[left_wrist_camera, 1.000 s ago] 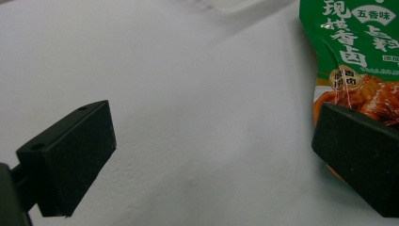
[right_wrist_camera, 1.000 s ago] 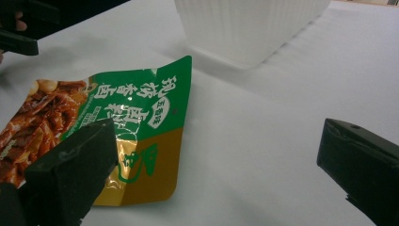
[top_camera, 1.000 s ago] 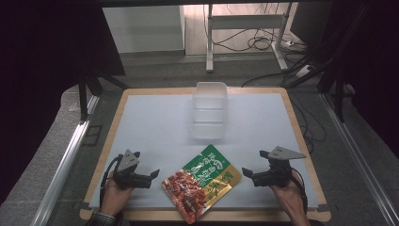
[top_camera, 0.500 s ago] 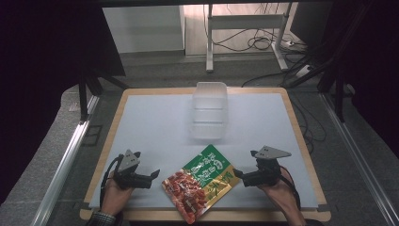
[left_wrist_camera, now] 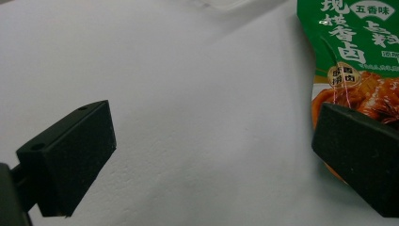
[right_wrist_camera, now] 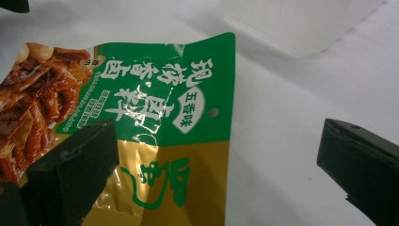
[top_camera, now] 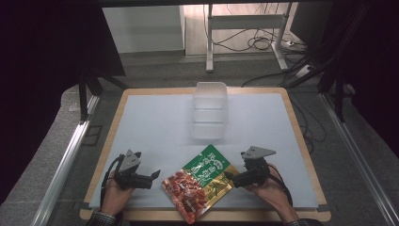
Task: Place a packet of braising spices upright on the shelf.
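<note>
A green and red food pouch (top_camera: 200, 181) lies flat near the front edge of the white table mat (top_camera: 155, 127). My left gripper (top_camera: 154, 178) rests on the mat just left of the pouch, open, with the pouch (left_wrist_camera: 357, 61) beside its right jaw. My right gripper (top_camera: 229, 177) stands open at the pouch's right edge. In the right gripper view the pouch's green and gold end (right_wrist_camera: 160, 136) lies between the jaws, under the left one, not clamped. A clear plastic container (top_camera: 210, 109) stands behind the pouch at mid table.
The mat sits on a wooden board (top_camera: 308, 155) whose rim runs all round. Beyond the table's far edge are a metal stand (top_camera: 244, 33) and floor cables (top_camera: 263, 44). An aluminium rail (top_camera: 66, 165) runs along the left side.
My right gripper has moved left, from off the pouch's right side to its right edge. The left gripper and the pouch have stayed put.
</note>
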